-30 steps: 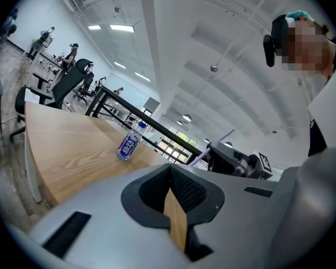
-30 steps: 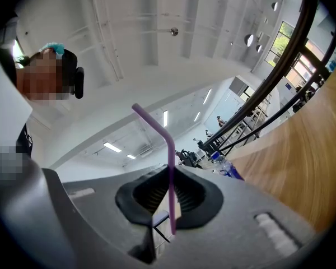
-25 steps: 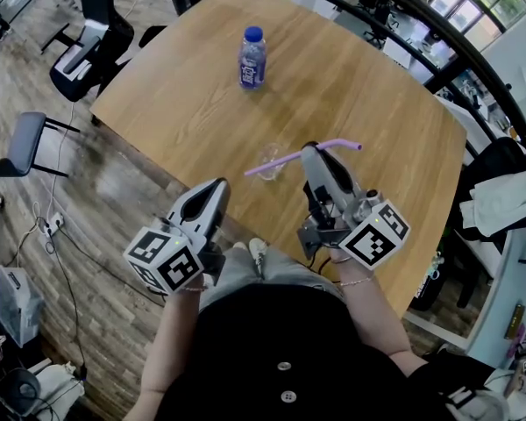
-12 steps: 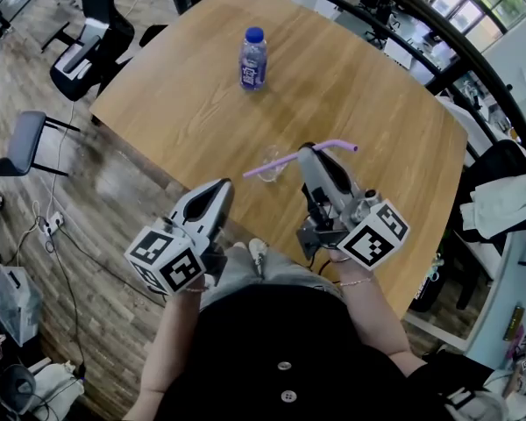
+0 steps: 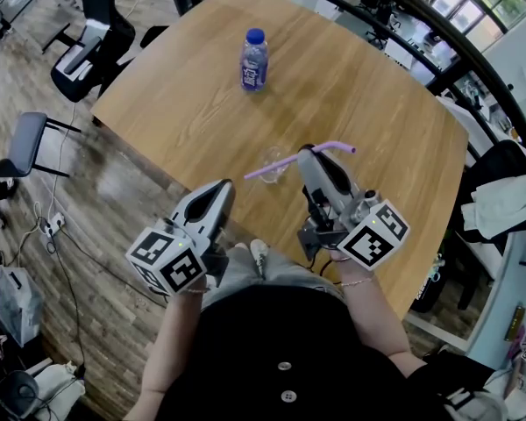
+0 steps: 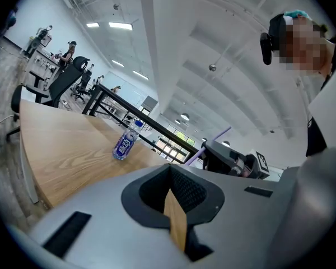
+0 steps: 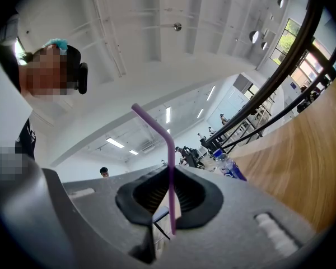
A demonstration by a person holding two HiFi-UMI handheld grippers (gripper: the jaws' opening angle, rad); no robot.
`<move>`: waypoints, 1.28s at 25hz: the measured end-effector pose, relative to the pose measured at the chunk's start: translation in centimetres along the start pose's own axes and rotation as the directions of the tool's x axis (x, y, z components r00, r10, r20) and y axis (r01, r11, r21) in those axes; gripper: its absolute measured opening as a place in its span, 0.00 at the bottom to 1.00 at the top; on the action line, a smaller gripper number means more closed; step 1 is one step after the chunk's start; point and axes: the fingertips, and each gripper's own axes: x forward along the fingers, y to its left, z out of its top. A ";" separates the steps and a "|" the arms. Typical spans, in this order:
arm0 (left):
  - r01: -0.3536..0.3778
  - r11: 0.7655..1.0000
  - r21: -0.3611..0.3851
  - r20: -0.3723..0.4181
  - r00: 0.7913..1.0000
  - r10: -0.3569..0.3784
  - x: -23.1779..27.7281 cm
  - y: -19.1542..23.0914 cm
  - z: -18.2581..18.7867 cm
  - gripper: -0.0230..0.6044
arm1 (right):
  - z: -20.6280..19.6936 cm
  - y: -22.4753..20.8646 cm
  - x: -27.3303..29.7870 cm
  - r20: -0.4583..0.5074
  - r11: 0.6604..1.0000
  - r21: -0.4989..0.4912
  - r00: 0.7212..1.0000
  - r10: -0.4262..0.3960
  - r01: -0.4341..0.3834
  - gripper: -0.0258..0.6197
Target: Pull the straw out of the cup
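Note:
A purple bent straw (image 5: pixel 276 165) lies almost level above the table, and my right gripper (image 5: pixel 309 152) is shut on it near its bend. In the right gripper view the straw (image 7: pixel 169 167) runs up between the jaws and bends left at the top. A clear cup (image 5: pixel 270 156) stands on the table under the straw's long end, and I cannot tell whether that end still touches it. My left gripper (image 5: pixel 219 189) hangs at the table's near edge, shut and empty. The left gripper view shows its closed jaws (image 6: pixel 169 170) and the straw (image 6: pixel 215 143) off to the right.
A blue-capped bottle (image 5: pixel 252 58) stands at the far side of the wooden table (image 5: pixel 184 95). Office chairs (image 5: pixel 88 46) stand on the floor to the left. A black railing (image 5: pixel 473 51) runs past the table's right side.

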 end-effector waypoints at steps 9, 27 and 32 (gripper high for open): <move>0.007 1.000 0.008 -0.001 1.000 -0.007 -0.1 -0.3 -0.4 0.06 | 0.0 0.5 -0.4 -0.006 1.000 -0.019 1.000 0.010 -0.010 0.08; 0.010 1.000 0.022 -0.014 1.000 -0.009 -0.3 -0.4 -0.9 0.06 | -0.1 1.4 -0.5 -0.024 0.997 -0.004 0.997 0.074 -0.074 0.08; 0.003 1.000 0.025 -0.015 1.000 -0.003 -0.4 -0.5 -1.2 0.06 | 0.4 1.3 -1.2 -0.002 0.997 -0.012 0.998 0.070 -0.070 0.08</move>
